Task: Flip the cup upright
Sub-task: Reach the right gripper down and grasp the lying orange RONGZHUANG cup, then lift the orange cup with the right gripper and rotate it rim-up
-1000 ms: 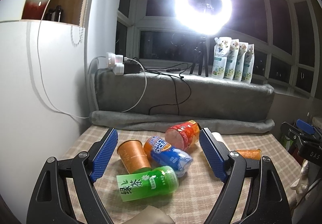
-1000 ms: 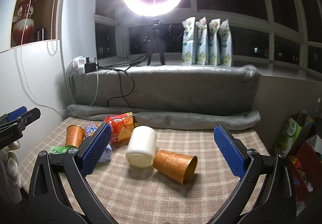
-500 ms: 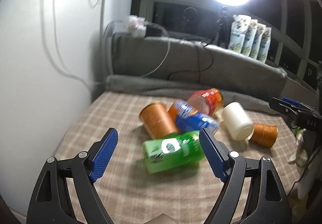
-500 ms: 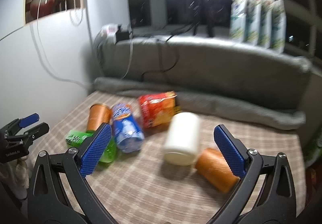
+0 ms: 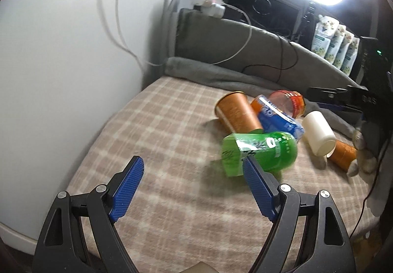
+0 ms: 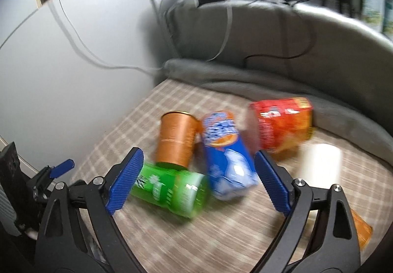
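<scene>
While nothing is yet in either claw, I am reading the table like this:

Left claw: I am holding my left gripper (image 5: pixel 192 181) wide apart and empty, over bare checked cloth (image 5: pixel 152 125), with its right fingertip overlapping the green cup (image 5: pixel 260 150) in view; whether they are touching, I cannot tell.

Right claw: my right gripper (image 6: pixel 196 167) is also gaping wide, gripping nothing, and looking down on the cluster from above.

Cups: six are lying on their sides. The green cup is sitting nearest me; behind it the orange cup (image 5: pixel 237 114) and the blue cup (image 5: pixel 278 119) are pressing together, the red cup (image 5: pixel 288 103) is lying further back, and the white cup (image 5: pixel 318 135) with a second orange cup (image 5: pixel 342 155) are lying off to the right.

Progress: nothing is standing upright, so I am judging the task barely begun.

Left to do: closing on one cup, tipping it onto its base, releasing.

Likely target: the right wrist view is blurring, but the green and blue cups are sitting between my right fingers.
</scene>
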Available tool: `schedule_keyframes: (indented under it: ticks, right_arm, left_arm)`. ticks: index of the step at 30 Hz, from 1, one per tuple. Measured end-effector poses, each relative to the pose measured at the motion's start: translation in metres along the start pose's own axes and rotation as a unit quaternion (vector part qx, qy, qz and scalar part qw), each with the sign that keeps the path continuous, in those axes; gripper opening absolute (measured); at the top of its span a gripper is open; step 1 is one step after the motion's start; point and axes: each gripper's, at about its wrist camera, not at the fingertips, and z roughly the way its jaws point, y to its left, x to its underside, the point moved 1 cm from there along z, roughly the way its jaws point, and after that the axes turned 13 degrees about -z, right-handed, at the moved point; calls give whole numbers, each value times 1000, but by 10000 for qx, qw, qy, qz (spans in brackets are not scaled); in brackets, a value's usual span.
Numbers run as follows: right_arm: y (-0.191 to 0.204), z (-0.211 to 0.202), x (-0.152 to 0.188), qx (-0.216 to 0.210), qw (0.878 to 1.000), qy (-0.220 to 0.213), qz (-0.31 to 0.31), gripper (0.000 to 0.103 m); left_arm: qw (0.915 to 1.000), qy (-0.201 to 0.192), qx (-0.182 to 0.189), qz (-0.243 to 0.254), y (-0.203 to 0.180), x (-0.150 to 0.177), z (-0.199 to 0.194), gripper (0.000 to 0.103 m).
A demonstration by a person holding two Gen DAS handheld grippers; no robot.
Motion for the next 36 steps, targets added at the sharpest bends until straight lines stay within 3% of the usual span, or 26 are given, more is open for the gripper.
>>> schedule_keyframes:
  ticks: [4, 8, 12, 21, 24, 25, 27, 36]
  right_arm:
    - [14, 39, -14, -308, 9988, 390, -43, 92]
    - [25, 74, -25, -537, 9952, 817, -52, 85]
    - [31, 104, -32, -428, 9921, 1179, -74, 85]
    - [40, 129, -41, -2, 9836, 1768, -344, 81]
    - [38, 135, -40, 177, 9800, 1920, -491, 79]
    - [38, 138, -40, 256, 9786, 1970, -532, 72]
    - [35, 142, -39, 288, 9771, 2040, -538, 68]
    - [32, 139, -42, 287, 9809, 1854, -506, 66]
  left_arm:
    - [9999, 32, 21, -151, 11, -1, -1, 82]
    - [9996, 19, 33, -262, 20, -2, -3, 82]
    - [9993, 10, 40, -377, 28, -3, -4, 82]
    - [9989, -84, 57, -454, 33, -3, -5, 82]
    - [9989, -95, 74, -447, 34, -3, -6, 82]
    - [9989, -104, 76, -443, 35, -3, -6, 82]
    - [9989, -123, 71, -438, 35, -4, -7, 82]
    - [9988, -197, 21, -438, 36, -5, -13, 82]
